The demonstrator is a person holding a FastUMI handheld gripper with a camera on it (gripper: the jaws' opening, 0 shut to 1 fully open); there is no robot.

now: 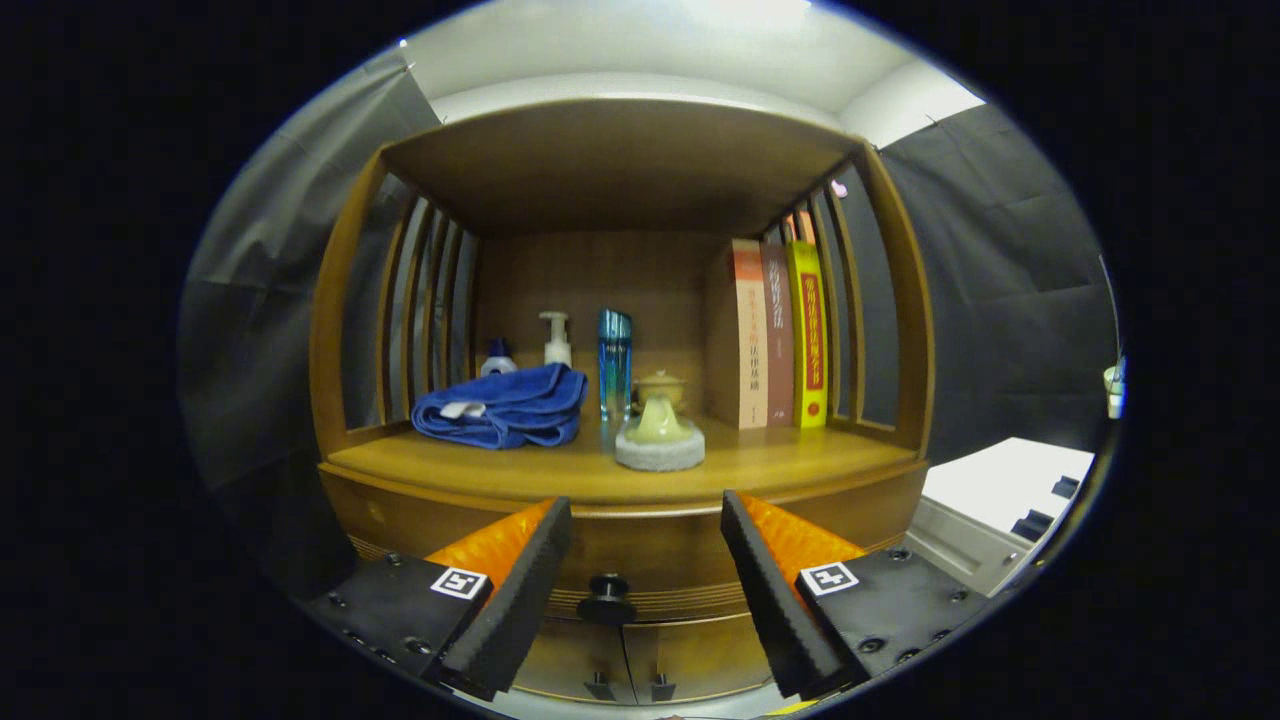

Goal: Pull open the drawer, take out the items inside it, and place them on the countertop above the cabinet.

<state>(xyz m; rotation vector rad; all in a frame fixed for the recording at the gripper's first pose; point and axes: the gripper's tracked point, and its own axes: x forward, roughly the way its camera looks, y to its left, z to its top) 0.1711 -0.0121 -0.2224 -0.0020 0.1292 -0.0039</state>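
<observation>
A wooden cabinet faces me, and its drawer (640, 565) sits shut under the countertop (560, 470). The drawer's black round knob (607, 597) lies just ahead of my fingers, low between them. My gripper (645, 520) is open, with nothing between its black-padded orange fingers (520, 590). On the countertop lie a folded blue towel (505, 408) to the left and a pale green-yellow piece on a round grey pad (660, 437) in the middle. What the drawer holds is hidden.
Behind the towel stand a small blue-capped bottle (497, 357), a white pump bottle (556, 340), a tall blue bottle (614, 362) and a small lidded pot (660, 387). Three books (775, 335) stand at the right. Two lower cabinet doors (625, 665) lie beneath the drawer. A white unit (1000, 510) stands to the right.
</observation>
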